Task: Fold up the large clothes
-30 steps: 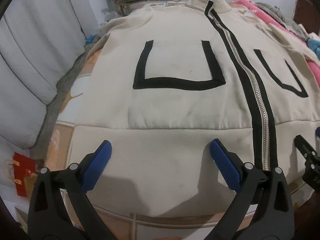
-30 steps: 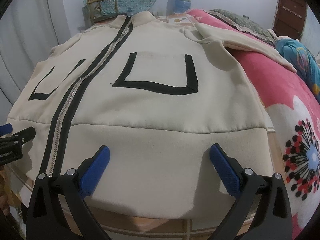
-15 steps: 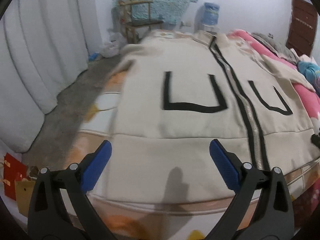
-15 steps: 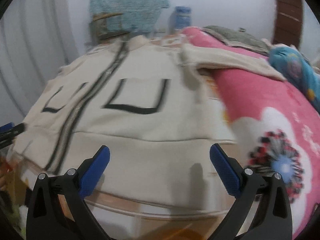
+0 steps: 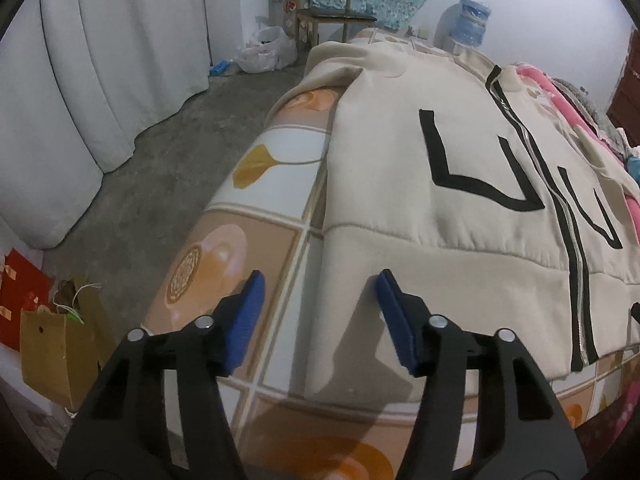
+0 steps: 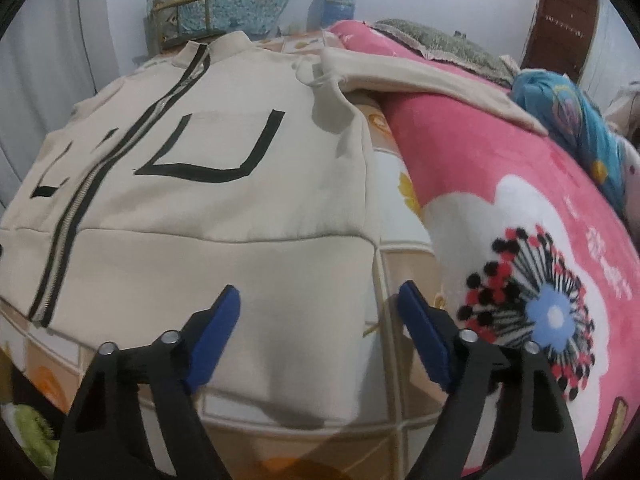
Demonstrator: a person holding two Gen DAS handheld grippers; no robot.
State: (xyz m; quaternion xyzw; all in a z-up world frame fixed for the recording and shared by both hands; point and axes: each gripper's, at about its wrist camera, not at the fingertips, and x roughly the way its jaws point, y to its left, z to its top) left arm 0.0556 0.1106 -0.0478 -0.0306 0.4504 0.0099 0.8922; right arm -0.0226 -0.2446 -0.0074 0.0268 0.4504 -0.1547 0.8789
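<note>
Left gripper [image 5: 318,312] now sits over the lower-left hem corner of the cream zip-front jacket with black trim [image 5: 440,184], no longer mid-hem; jaws closing, hem edge between them. Right gripper [image 6: 320,326] now straddles the lower-right hem corner; jaws closing, narrower than earlier.

Matt cream fleece jacket [image 5: 440,240] w/ shiny metal zip [image 5: 576,256].

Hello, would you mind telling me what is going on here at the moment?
A person holding a gripper in each hand is starting to fold a cream zip jacket spread flat on a bed. The left gripper is closing over the jacket's bottom corner on one side, the right gripper over the opposite corner. Neither yet pinches the fabric, so no fold has been made.
</note>
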